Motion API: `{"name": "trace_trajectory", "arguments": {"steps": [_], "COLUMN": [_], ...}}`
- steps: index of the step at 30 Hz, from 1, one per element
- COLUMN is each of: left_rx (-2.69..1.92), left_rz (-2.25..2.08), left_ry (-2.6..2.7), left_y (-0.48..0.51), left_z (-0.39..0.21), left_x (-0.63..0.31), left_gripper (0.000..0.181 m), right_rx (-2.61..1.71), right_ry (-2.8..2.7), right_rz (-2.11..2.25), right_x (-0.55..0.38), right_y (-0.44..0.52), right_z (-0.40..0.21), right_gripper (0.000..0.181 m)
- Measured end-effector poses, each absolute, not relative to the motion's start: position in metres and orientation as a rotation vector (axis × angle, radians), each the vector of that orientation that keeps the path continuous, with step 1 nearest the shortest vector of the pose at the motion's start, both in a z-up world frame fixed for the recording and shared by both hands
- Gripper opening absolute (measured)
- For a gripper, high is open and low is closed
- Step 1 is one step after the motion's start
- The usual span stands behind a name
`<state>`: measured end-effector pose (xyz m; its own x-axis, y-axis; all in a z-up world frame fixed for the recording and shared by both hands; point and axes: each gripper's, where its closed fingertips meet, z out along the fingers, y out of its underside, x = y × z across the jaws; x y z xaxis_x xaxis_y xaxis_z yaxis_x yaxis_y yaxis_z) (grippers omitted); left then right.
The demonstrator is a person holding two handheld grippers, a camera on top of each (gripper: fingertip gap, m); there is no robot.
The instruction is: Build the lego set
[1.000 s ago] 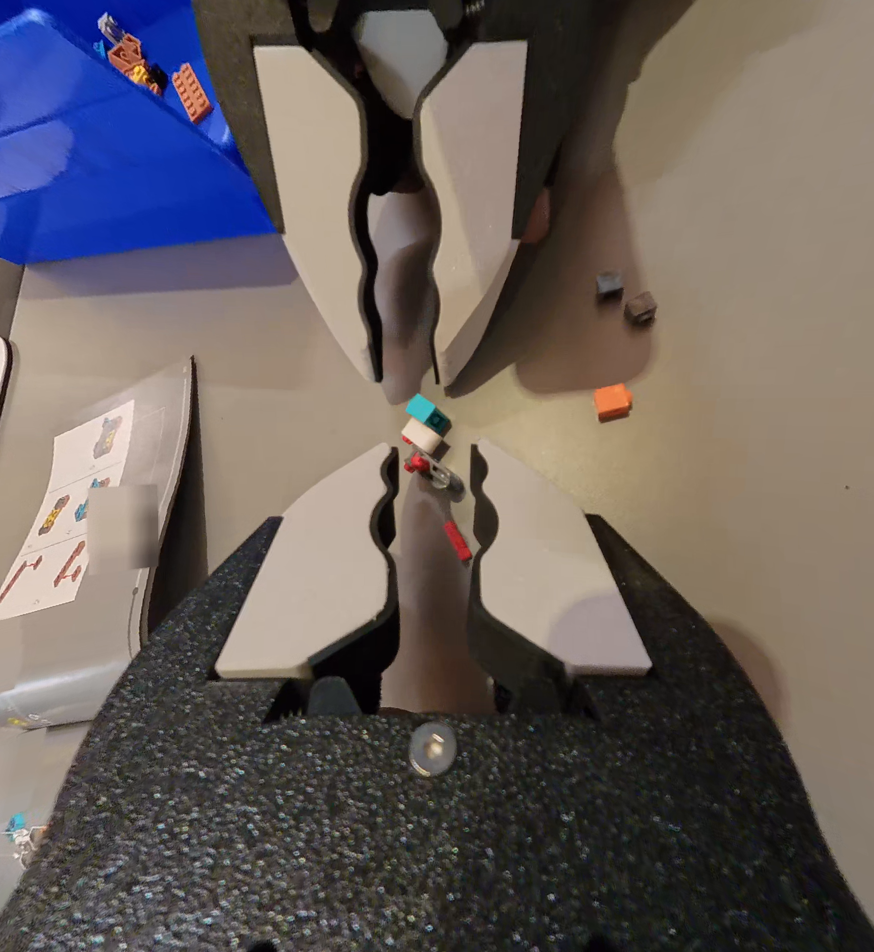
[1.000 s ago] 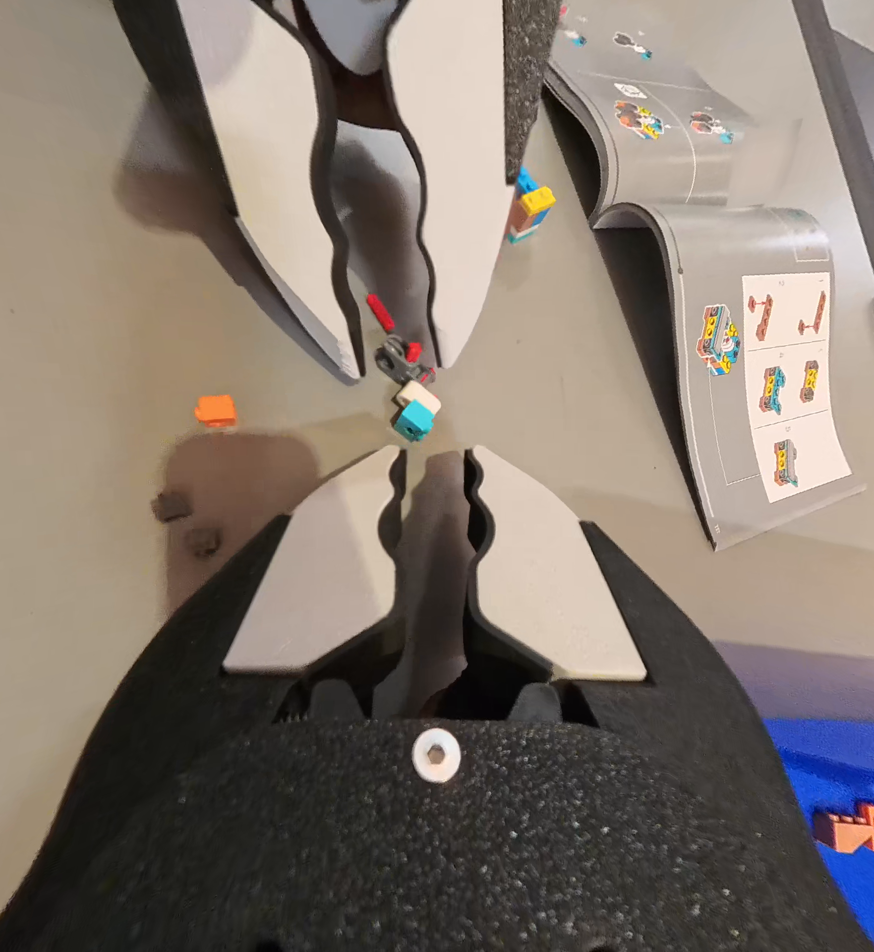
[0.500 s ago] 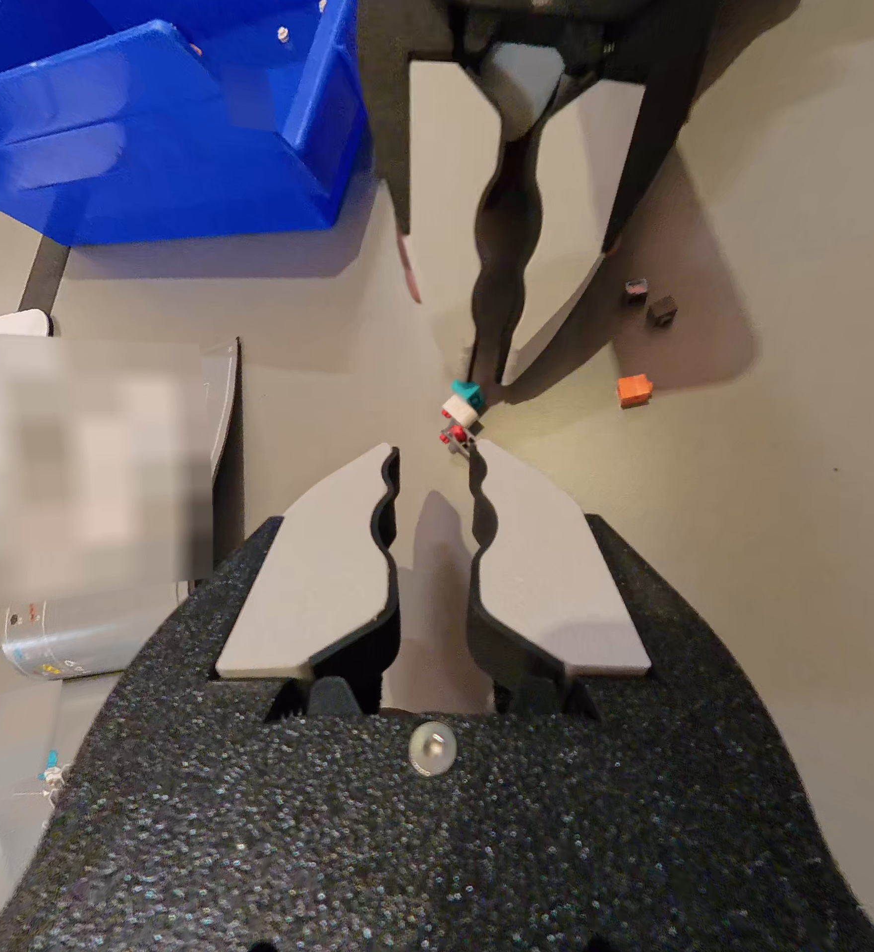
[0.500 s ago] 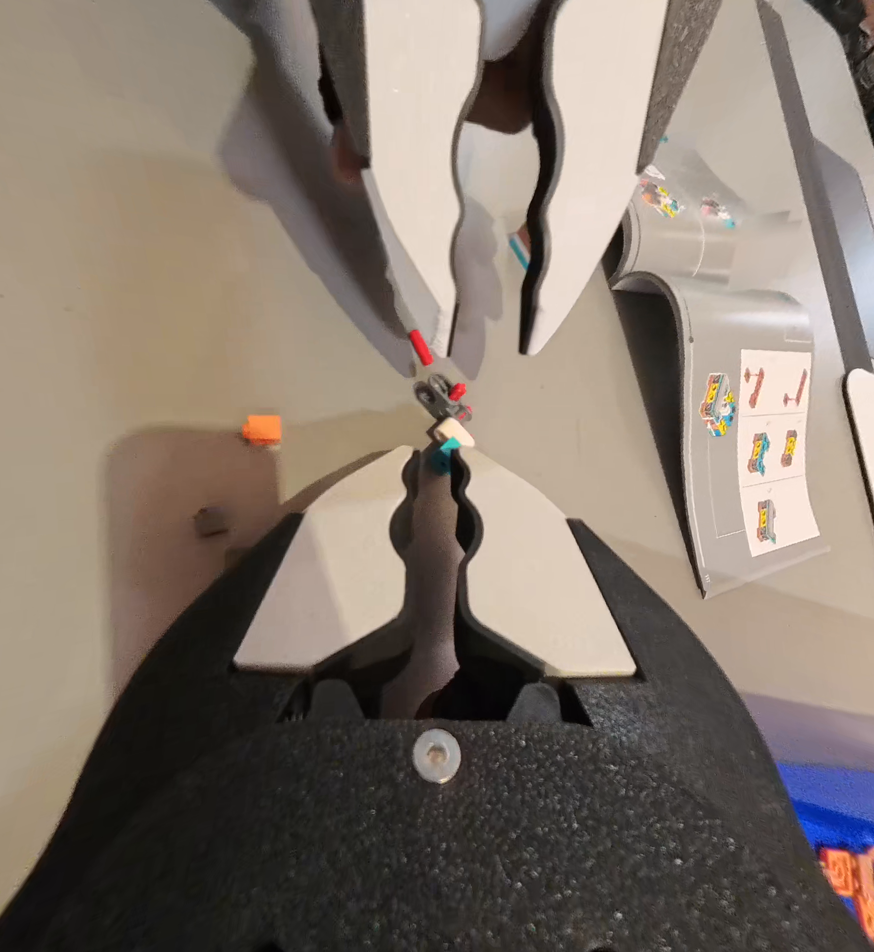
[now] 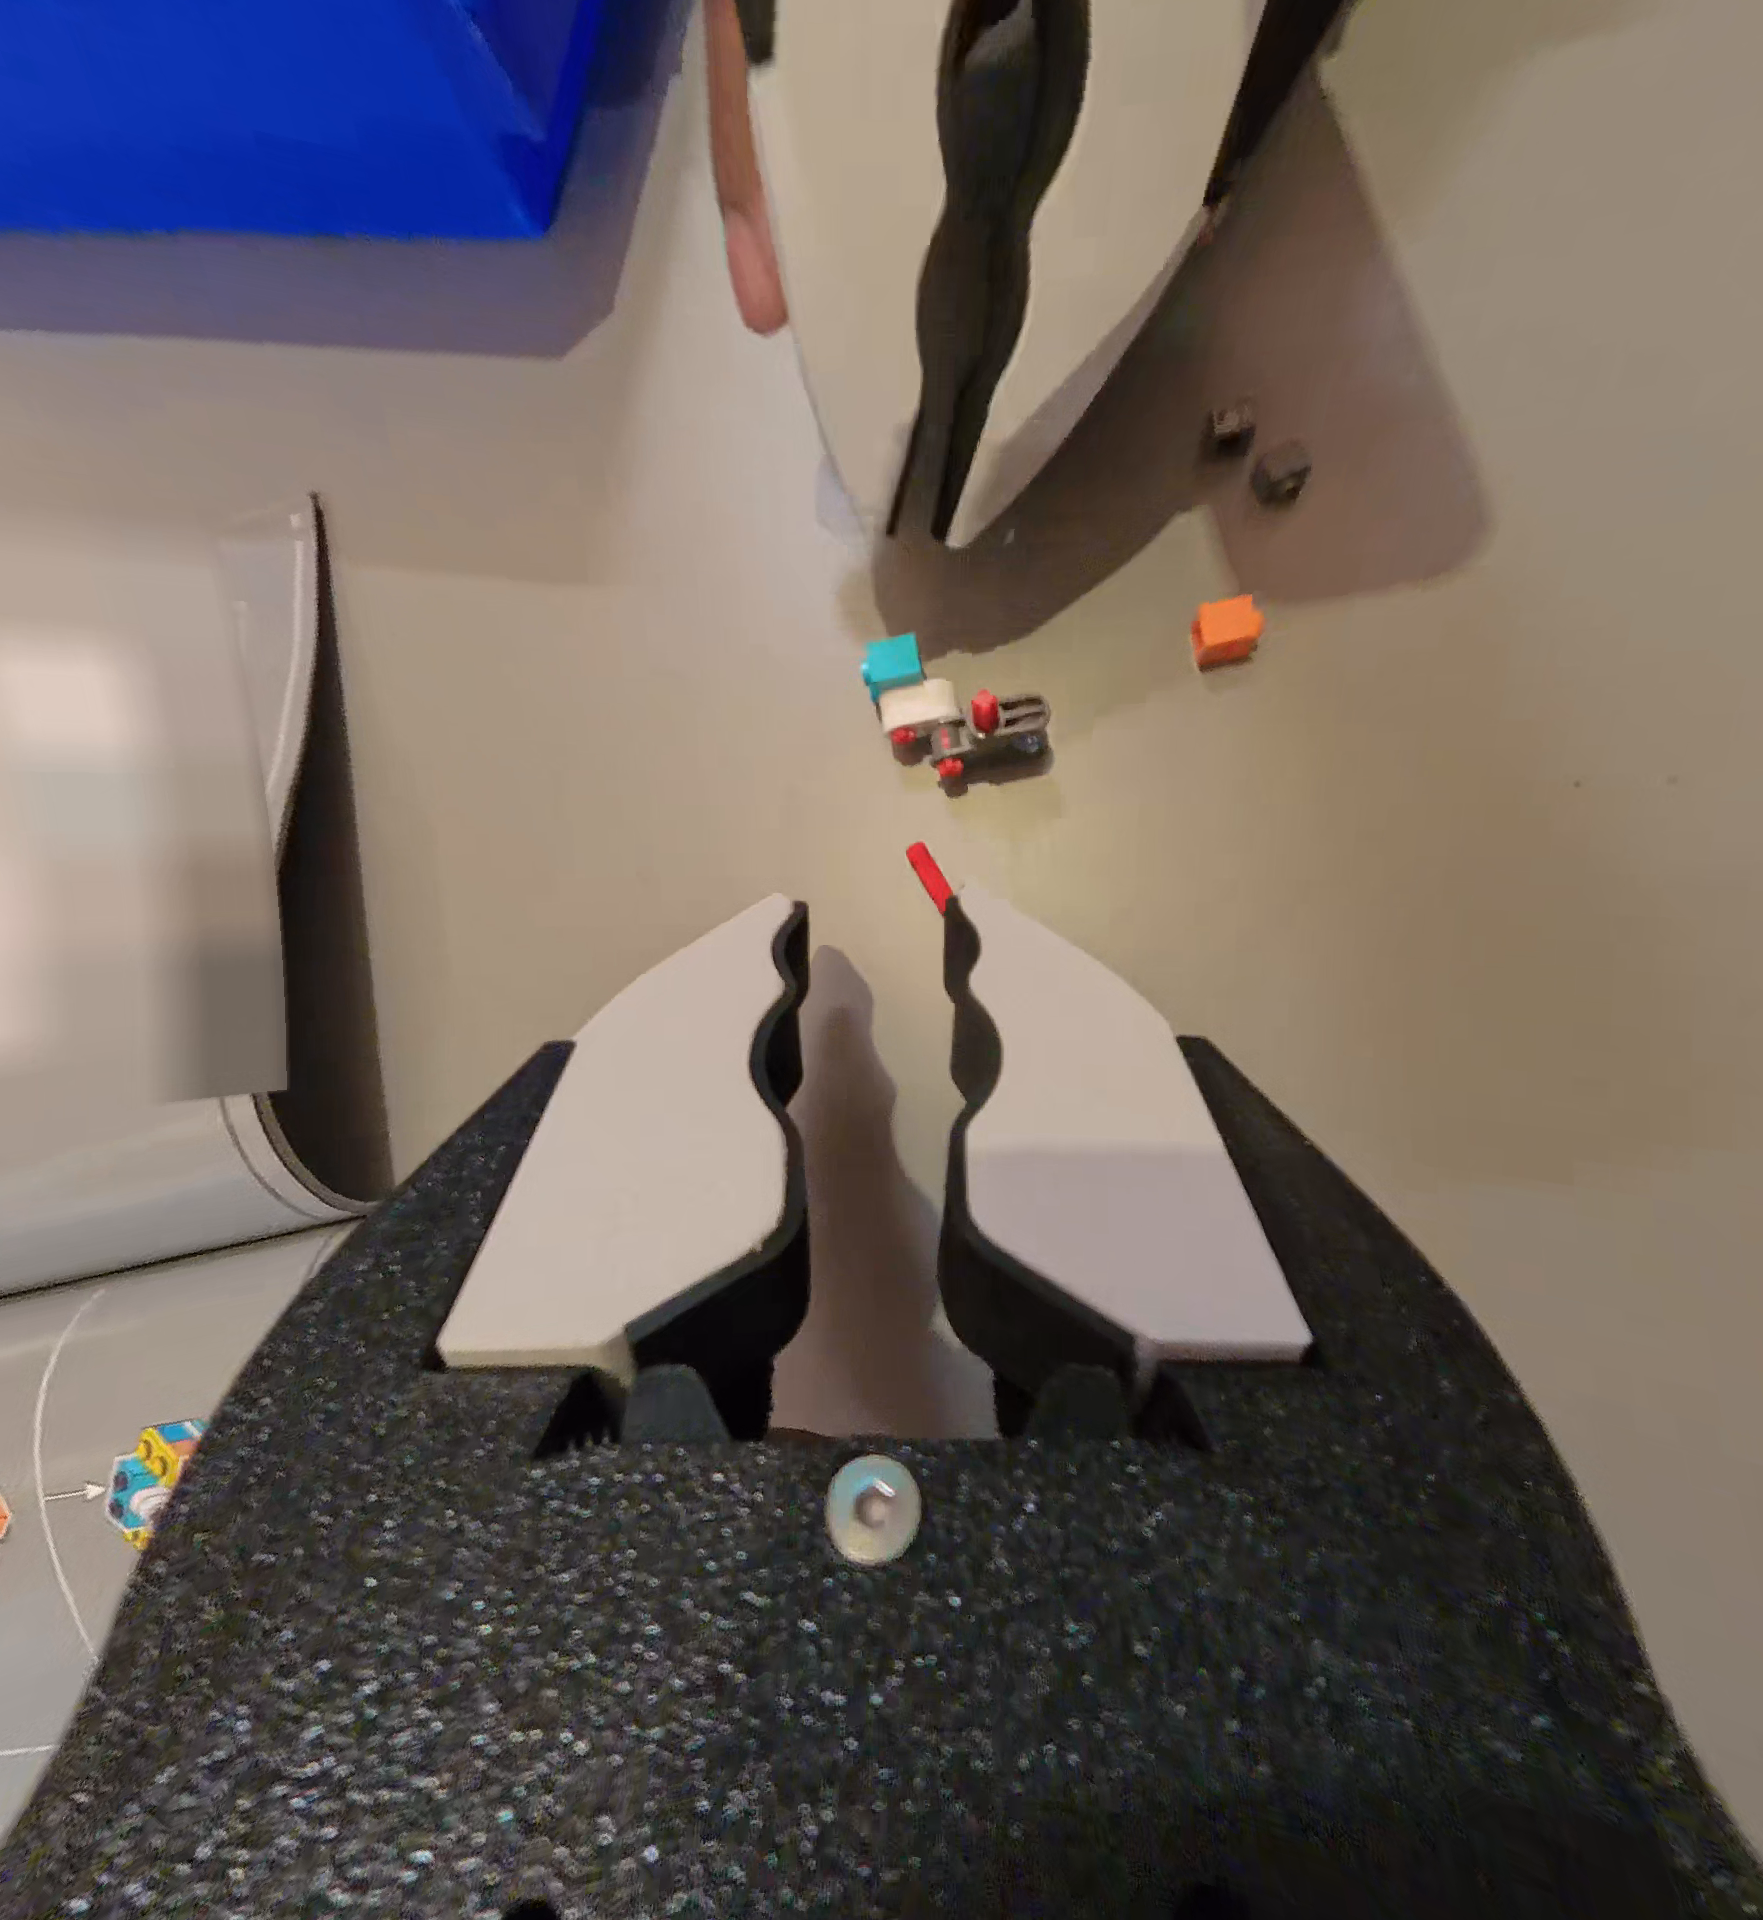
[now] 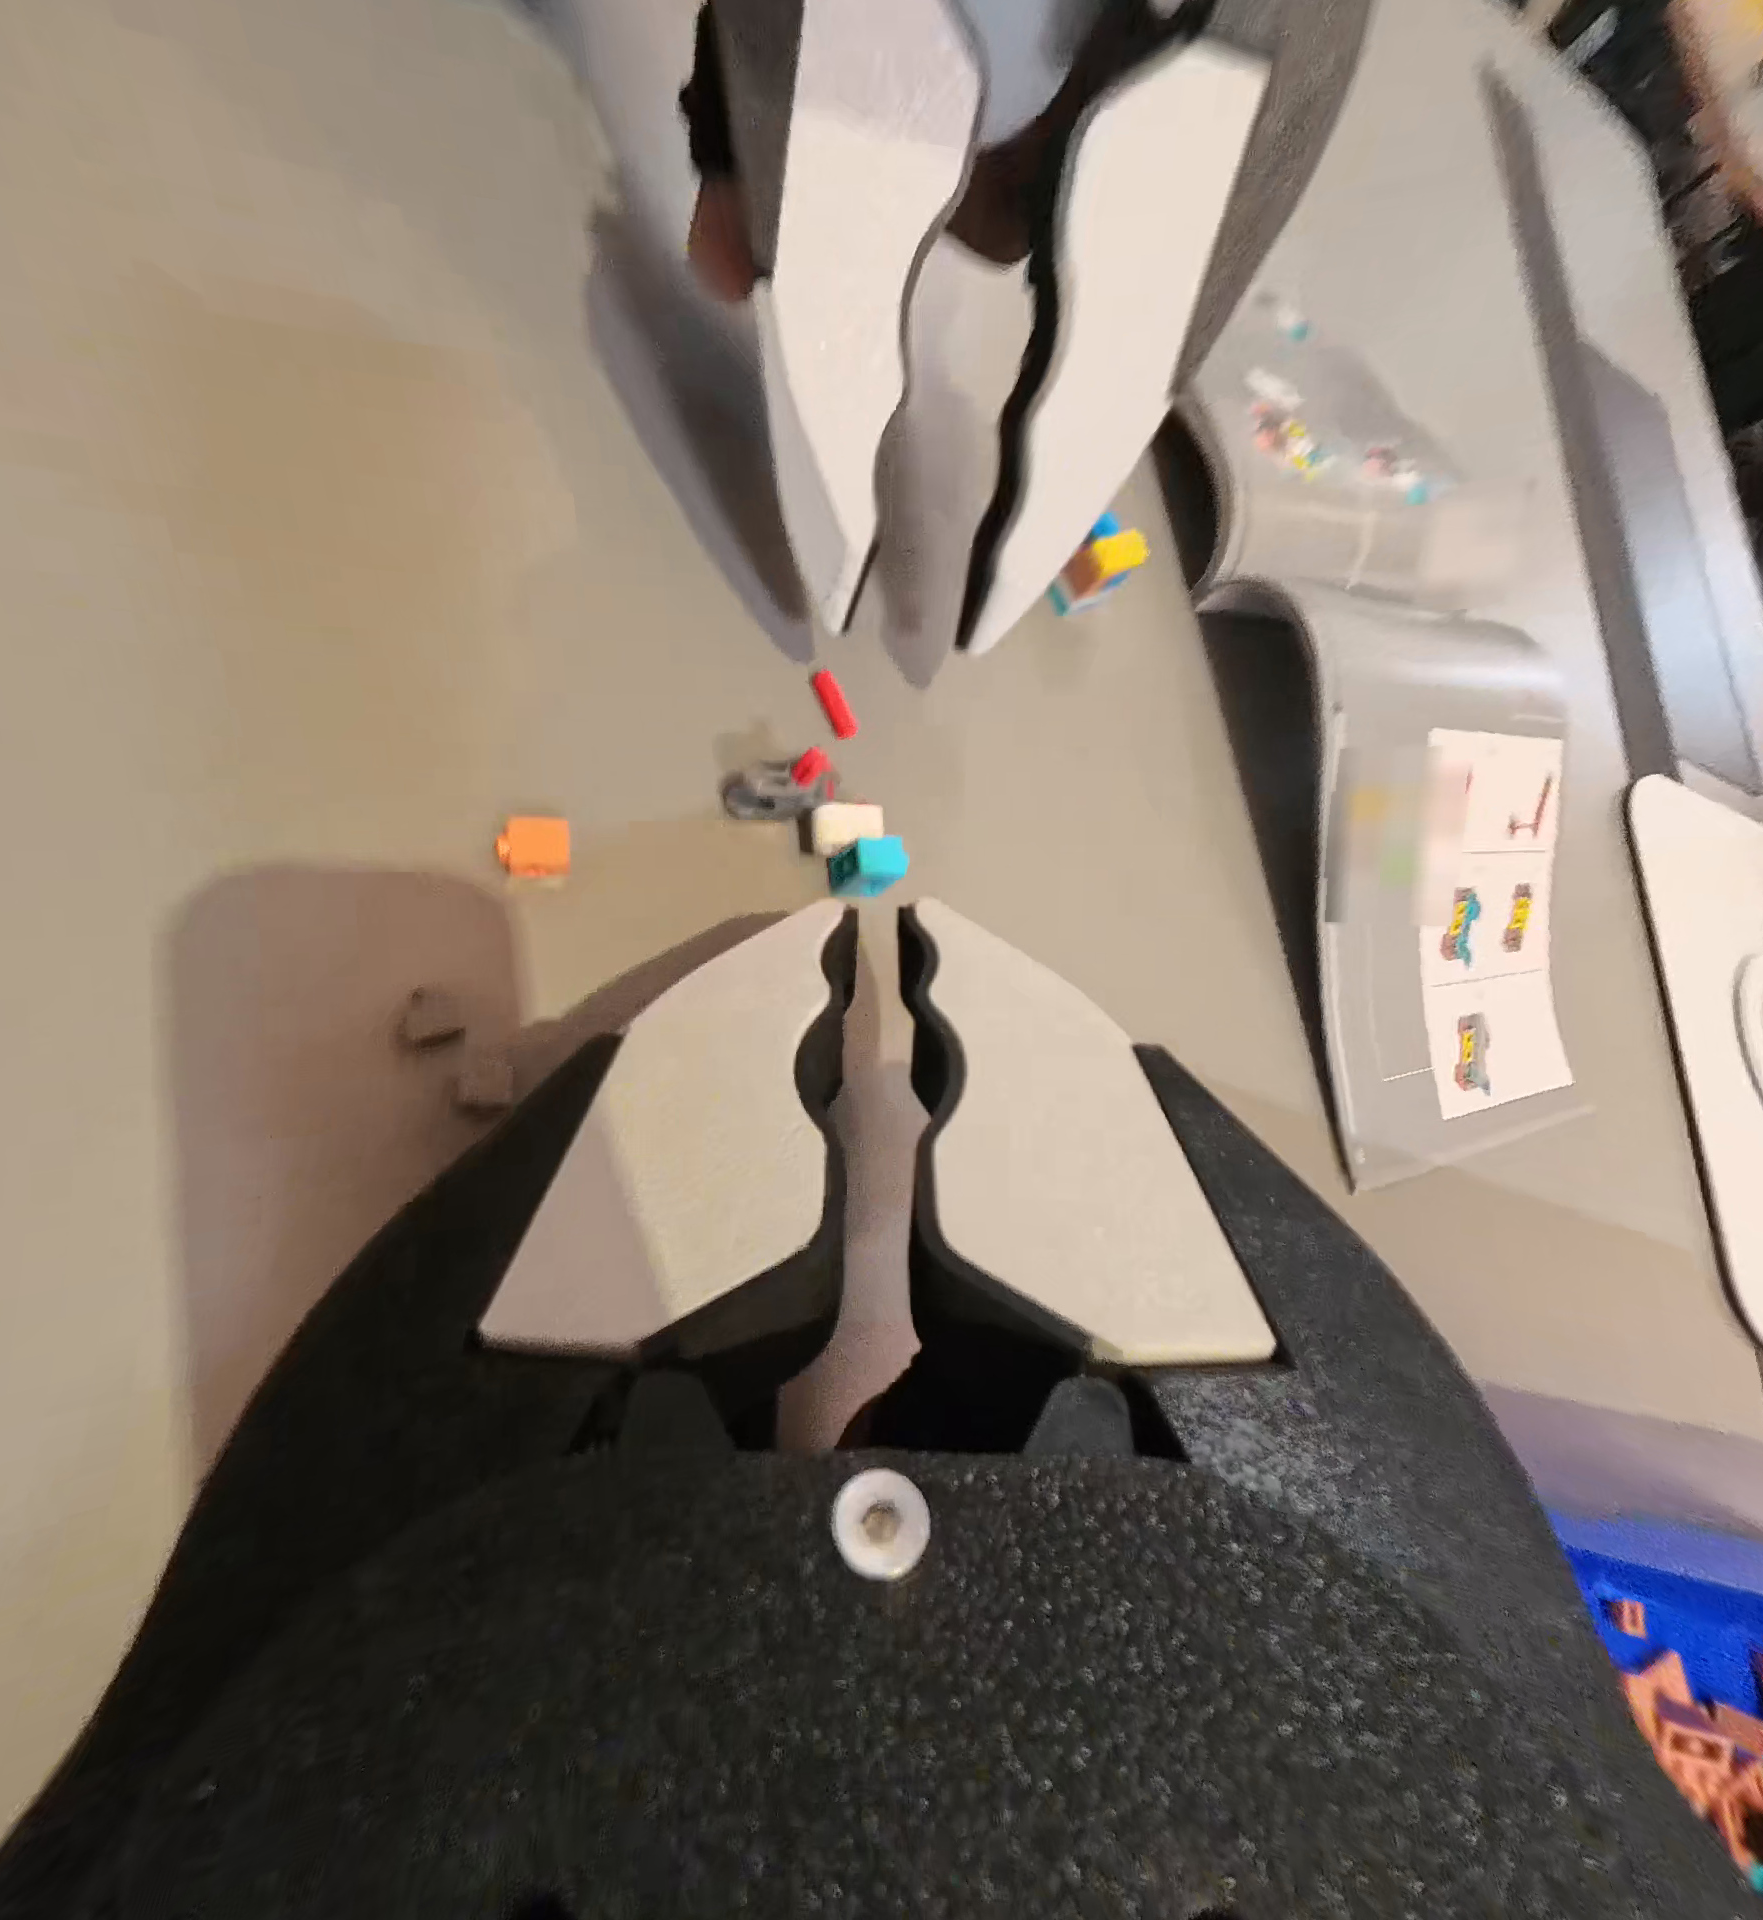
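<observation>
Two grippers faced each other over our table (image 5: pixel 1479 1039): the left gripper (image 5: pixel 877 906) had its jaws parted and empty, and the right gripper (image 6: pixel 877 914) had its jaws nearly closed, holding nothing. Between them lay the assembly (image 5: pixel 944 712), with a red pin (image 5: pixel 929 876) just beside our left fingertip (image 5: pixel 970 914) and an orange brick (image 5: pixel 1225 631) nearby.

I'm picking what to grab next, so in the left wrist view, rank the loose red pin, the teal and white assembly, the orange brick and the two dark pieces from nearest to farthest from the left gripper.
1. Red pin, just off the left gripper, at its right fingertip.
2. Teal and white assembly, straight ahead.
3. Orange brick, ahead and right.
4. Two dark pieces, farthest, in the right gripper's shadow; too close together to rank.
</observation>
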<state>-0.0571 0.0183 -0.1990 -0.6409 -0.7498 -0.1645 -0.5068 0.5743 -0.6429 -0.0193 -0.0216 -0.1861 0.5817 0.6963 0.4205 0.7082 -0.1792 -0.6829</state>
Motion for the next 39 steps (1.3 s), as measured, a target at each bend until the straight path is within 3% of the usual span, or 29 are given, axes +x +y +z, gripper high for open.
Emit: {"name": "trace_trajectory", "arguments": {"steps": [22, 32, 39], "left_rx": [-1.033, -1.071, -1.028], "left_rz": [-0.803, -0.764, -0.850], "left_ry": [2.442, 2.461, 2.428], "left_y": [0.009, 0.006, 0.001], "left_z": [-0.207, -0.216, -0.209], "left_x": [-0.060, -0.058, -0.052], "left_gripper": [0.021, 0.005, 0.004], "right_rx": [-2.093, -1.996, -1.892], "right_ry": [-1.107, -1.038, -0.992], "right_rz": [-0.024, -0.065, -0.051], "right_x": [-0.007, -0.009, -0.016], "right_y": [-0.021, -0.012, -0.008], "right_z": [-0.210, -0.189, -0.170], "right_gripper": [0.008, 0.012, 0.012]}}
